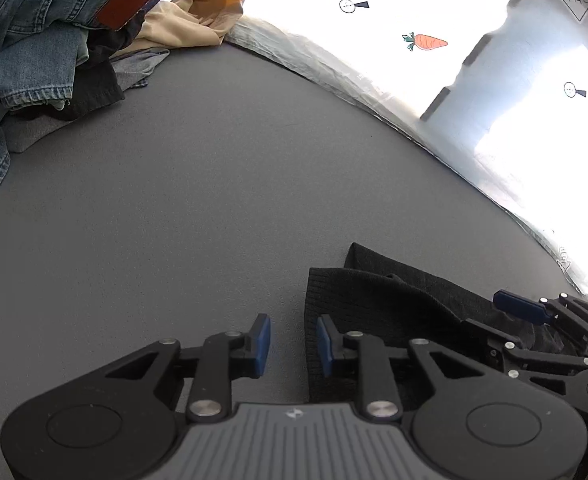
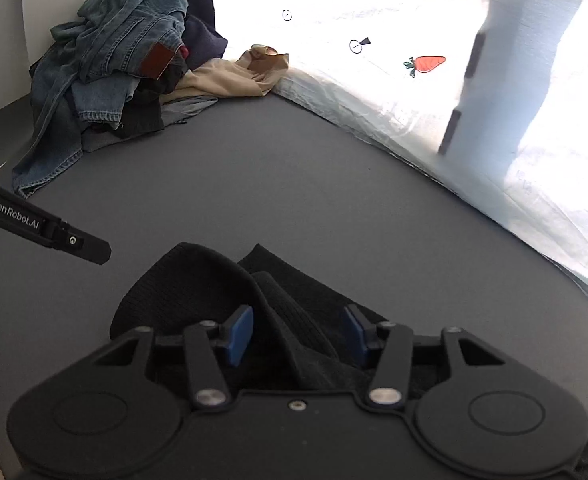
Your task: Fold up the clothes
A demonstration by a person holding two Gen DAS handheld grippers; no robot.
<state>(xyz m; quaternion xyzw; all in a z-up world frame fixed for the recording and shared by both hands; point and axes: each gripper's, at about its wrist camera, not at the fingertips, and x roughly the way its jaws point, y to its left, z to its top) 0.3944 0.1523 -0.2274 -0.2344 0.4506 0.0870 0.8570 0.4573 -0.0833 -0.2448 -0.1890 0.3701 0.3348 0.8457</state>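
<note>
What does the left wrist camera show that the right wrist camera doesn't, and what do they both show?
Only the left wrist view shows the open left gripper at the black knit garment's ribbed edge, with the right gripper beside it. Only the right wrist view shows the open right gripper straddling a raised fold of that garment, plus the whole jeans pile. Both share the gray surface, tan garment and carrot-print sheet.

strong daylight flooded the upper right of both frames, blowing the printed sheet [image 1: 394,12] out to near white. the grey surface [image 1: 173,200] stayed evenly lit and soft, with faint shadow. the black garment [image 2: 197,280] lower centre lost most of its detail in darkness. fisheye bending curved the sheet's edge, and the corners went black. in the right wrist view the near gripper body looked slightly soft.
</note>
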